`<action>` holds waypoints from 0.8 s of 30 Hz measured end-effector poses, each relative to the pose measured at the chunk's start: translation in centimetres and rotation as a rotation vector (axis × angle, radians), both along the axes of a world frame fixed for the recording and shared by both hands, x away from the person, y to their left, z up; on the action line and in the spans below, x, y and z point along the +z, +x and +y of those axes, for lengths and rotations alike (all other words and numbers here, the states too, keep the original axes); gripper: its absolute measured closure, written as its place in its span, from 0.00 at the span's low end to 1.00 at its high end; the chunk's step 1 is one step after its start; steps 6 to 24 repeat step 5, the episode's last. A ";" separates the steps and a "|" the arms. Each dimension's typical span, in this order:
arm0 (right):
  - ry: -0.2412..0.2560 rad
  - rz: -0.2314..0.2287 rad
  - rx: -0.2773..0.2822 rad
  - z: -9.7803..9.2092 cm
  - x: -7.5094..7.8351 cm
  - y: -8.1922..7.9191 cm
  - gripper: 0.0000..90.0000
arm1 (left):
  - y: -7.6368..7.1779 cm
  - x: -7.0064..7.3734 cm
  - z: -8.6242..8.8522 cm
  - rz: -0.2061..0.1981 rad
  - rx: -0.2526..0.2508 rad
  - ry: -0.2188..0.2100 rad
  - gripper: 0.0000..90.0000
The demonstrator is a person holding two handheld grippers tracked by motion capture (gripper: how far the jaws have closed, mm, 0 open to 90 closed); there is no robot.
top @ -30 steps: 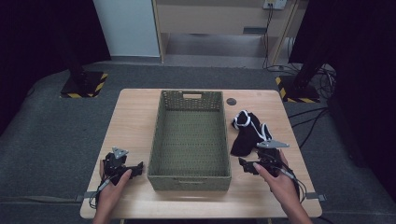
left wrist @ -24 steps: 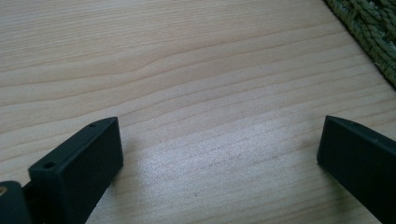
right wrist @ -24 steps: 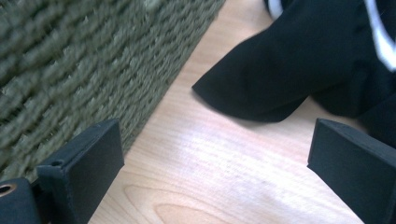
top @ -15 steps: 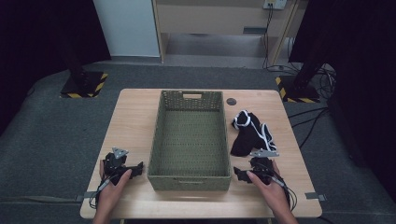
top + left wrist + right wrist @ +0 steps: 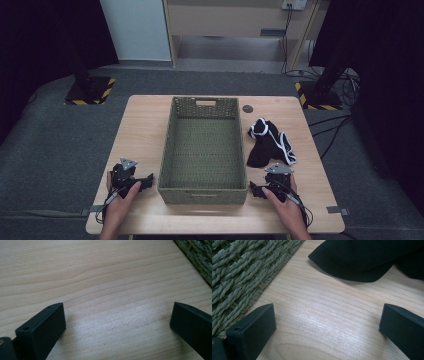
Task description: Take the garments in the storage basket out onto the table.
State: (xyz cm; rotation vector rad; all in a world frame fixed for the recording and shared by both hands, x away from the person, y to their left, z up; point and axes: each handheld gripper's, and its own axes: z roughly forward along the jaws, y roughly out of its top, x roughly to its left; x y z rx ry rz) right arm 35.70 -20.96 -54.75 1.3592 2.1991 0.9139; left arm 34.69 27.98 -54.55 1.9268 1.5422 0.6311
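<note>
Our right gripper (image 5: 259,190) is sitting low on the table (image 5: 145,125) at the near right corner of the woven basket (image 5: 203,192), jaws spread wide with nothing between them but bare wood. In the right gripper view the black garment (image 5: 362,260) lies just ahead of the jaws, its rounded hem apart from them, with the basket's braided wall off to the left. In the high view that garment (image 5: 267,145) is a crumpled black piece with white trim, resting on the table just to the right of the basket and not in it. We'd guess the gripper is parked that close, already opened up, so it can go forward and take a pinch of fabric. The left gripper (image 5: 145,181) is on the other side, near the basket's near left corner, also spread apart and resting over plain tabletop; its own view has a sliver of basket weave (image 5: 197,257) at the top right. It looks like it's just waiting out of the way — or staying close enough to steady the basket if it slides. The basket itself looks empty, so our read is that the job is barely started. Soft cloth like that will probably bunch up when grabbed.
</note>
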 end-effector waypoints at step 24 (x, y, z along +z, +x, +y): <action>0.001 0.000 -0.001 0.0 0.0 0.0 0.01 | 0.0 0.0 0.0 0.000 0.001 0.000 0.00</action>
